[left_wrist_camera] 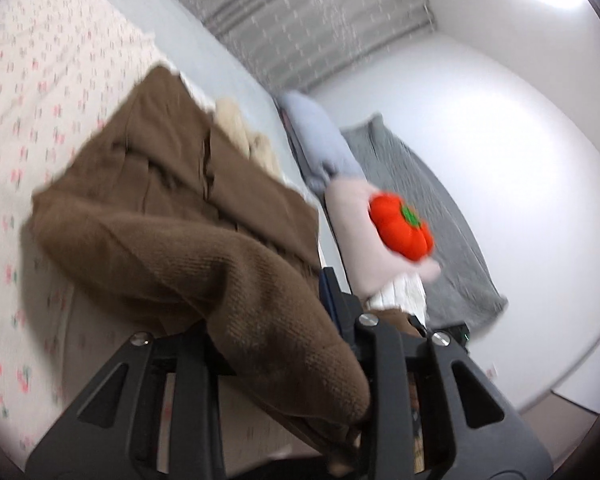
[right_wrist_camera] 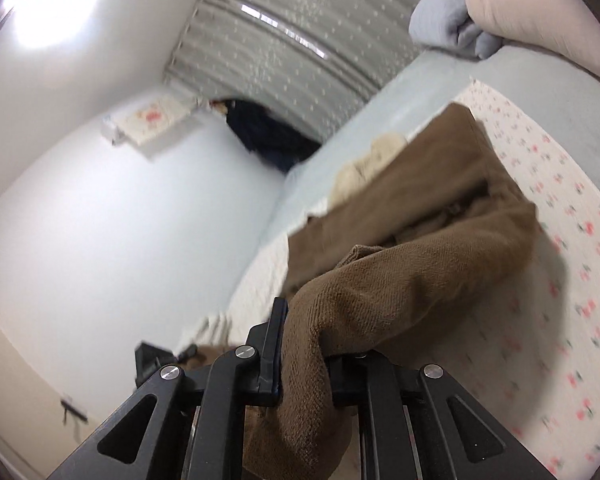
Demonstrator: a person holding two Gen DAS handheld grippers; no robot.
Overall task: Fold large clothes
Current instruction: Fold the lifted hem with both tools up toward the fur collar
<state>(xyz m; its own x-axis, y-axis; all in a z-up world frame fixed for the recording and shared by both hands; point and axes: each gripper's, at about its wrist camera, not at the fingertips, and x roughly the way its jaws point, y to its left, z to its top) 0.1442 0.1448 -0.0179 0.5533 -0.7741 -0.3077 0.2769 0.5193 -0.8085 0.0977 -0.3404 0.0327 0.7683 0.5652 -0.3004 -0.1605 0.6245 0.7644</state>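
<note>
A large brown knit garment point(left_wrist_camera: 172, 216) lies partly on a bed with a white cherry-print sheet point(left_wrist_camera: 40, 100). My left gripper point(left_wrist_camera: 296, 332) is shut on one end of the brown garment and lifts it off the bed. In the right wrist view my right gripper point(right_wrist_camera: 304, 344) is shut on another end of the same brown garment point(right_wrist_camera: 420, 232), which drapes over the jaws. The rest of the garment lies crumpled on the sheet point(right_wrist_camera: 560, 240). A cream garment point(left_wrist_camera: 244, 132) lies beyond it and also shows in the right wrist view point(right_wrist_camera: 376, 160).
A pink pillow point(left_wrist_camera: 360, 232) with an orange pumpkin plush point(left_wrist_camera: 404, 224) and a pale blue pillow point(left_wrist_camera: 320, 140) lie at the bed's side, with a grey blanket point(left_wrist_camera: 420, 200) nearby. A striped curtain point(right_wrist_camera: 292, 40) and a dark garment point(right_wrist_camera: 268, 132) are by the wall.
</note>
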